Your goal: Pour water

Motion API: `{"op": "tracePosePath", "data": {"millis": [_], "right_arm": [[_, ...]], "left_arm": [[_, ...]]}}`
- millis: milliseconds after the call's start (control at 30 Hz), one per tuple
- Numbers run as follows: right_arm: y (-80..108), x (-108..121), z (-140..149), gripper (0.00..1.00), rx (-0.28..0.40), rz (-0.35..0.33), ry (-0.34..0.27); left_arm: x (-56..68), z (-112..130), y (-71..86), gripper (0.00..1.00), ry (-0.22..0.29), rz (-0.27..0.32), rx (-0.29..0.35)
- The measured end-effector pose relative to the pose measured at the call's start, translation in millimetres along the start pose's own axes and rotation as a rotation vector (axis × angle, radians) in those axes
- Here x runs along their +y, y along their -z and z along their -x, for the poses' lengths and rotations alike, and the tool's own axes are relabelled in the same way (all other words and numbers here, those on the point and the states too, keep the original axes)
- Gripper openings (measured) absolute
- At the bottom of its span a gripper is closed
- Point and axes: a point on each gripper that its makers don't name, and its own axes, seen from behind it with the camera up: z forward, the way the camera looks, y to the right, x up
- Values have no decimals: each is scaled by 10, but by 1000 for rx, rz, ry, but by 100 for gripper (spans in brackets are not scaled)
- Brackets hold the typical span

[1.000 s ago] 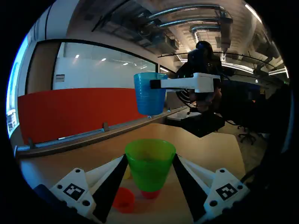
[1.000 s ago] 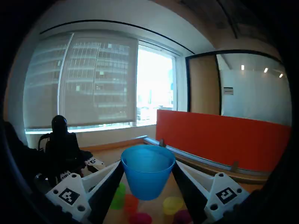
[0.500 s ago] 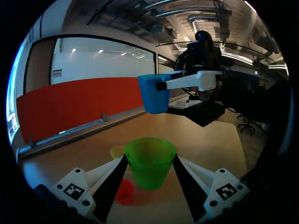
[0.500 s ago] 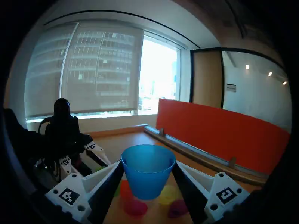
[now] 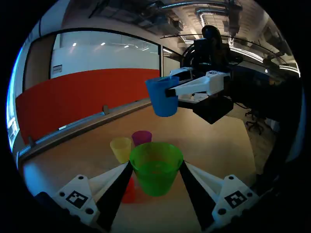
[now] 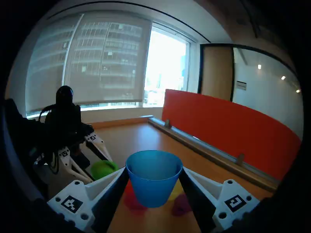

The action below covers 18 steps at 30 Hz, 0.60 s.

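1. The red cup (image 5: 128,190) is mostly hidden behind one finger of the left gripper (image 5: 155,165). From the right gripper view, the cups on the table show as bits of red, yellow and pink (image 6: 179,204) poking out around the blue cup (image 6: 154,182).
2. I cannot tell whether either held cup has water in it. The green cup (image 5: 155,178) has a darker band low inside, but it is too murky to call.
3. The person holding the tools is just a dark shape (image 5: 210,42) behind the far gripper, and nothing of the hands can be made out.
4. The left gripper is clamped on the green cup, one finger against each side. The cup is upright, off the table (image 5: 217,147) and low over it.
5. The right gripper (image 6: 154,171) grips the blue cup the same way. From the left gripper view, that cup hangs higher and farther off than the green one. It is tipped slightly and well apart from the green cup.
6. A yellow cup (image 5: 121,148) and a purple cup (image 5: 141,136) stand just beside each other on the table, beyond the green cup.
7. The table is light wood. An orange-red partition (image 5: 77,93) runs along its far edge on a metal rail.
8. Above the partition there is a glass wall (image 5: 105,54), and bare pipes (image 5: 202,11) cross the ceiling.
9. A big window with a half-lowered blind (image 6: 105,62) looks out on tall buildings.
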Motion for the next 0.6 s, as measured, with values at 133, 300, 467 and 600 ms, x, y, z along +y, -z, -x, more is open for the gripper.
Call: {"op": "tracePosePath", "data": {"millis": [133,300,467,600], "right_arm": [[12,2,135,91,-28,-3,4],[24,-6,268,91,-59,-14,6],[28,-11,438,91,-91,-23,13],[13,-14,600,91,-119,-31,13]], "left_arm": [[21,89,-10,86,0,3,-25],[51,220,-6,86,-6,4,-68],[89,349,-5,86,-16,10,-109],[91,425,-17,85,-13,11,-131]]}}
